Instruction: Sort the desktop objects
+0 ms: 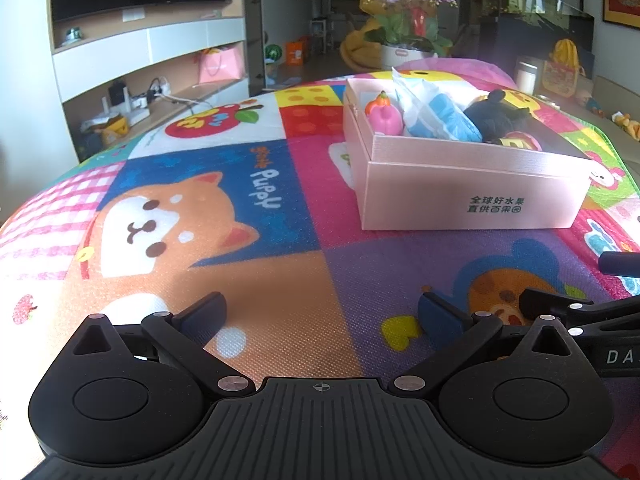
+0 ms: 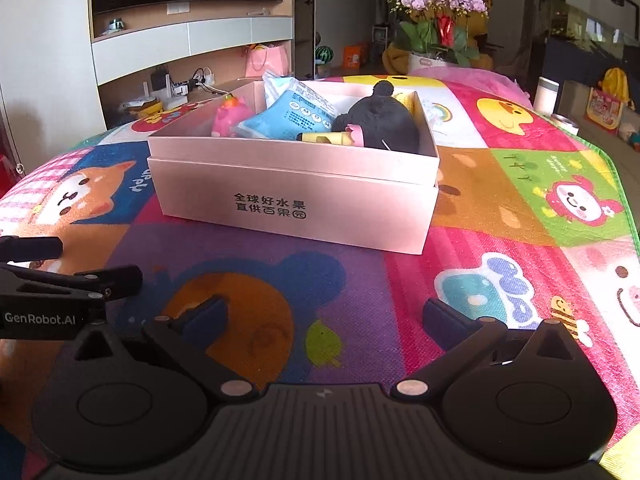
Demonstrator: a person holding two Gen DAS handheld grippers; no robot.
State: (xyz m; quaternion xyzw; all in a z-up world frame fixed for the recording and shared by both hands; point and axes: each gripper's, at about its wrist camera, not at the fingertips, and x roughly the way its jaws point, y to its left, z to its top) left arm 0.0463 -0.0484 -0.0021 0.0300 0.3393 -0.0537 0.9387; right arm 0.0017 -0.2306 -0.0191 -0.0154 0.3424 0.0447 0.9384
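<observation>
- Here, both the left tongs (image 1: 322, 312) and right tongs (image 2: 326, 314) gape apart, empty, low over the cartoon mat (image 1: 256, 240).
- Pink box (image 2: 296, 196), centre frame, holds a black plush (image 2: 380, 122), blue packet (image 2: 288, 120) and pink toy (image 2: 230, 120).

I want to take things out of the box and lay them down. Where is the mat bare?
Bare mat lies between the pink box and both open grippers, left and right, and left of the box over the puppy print. The box is crowded.
</observation>
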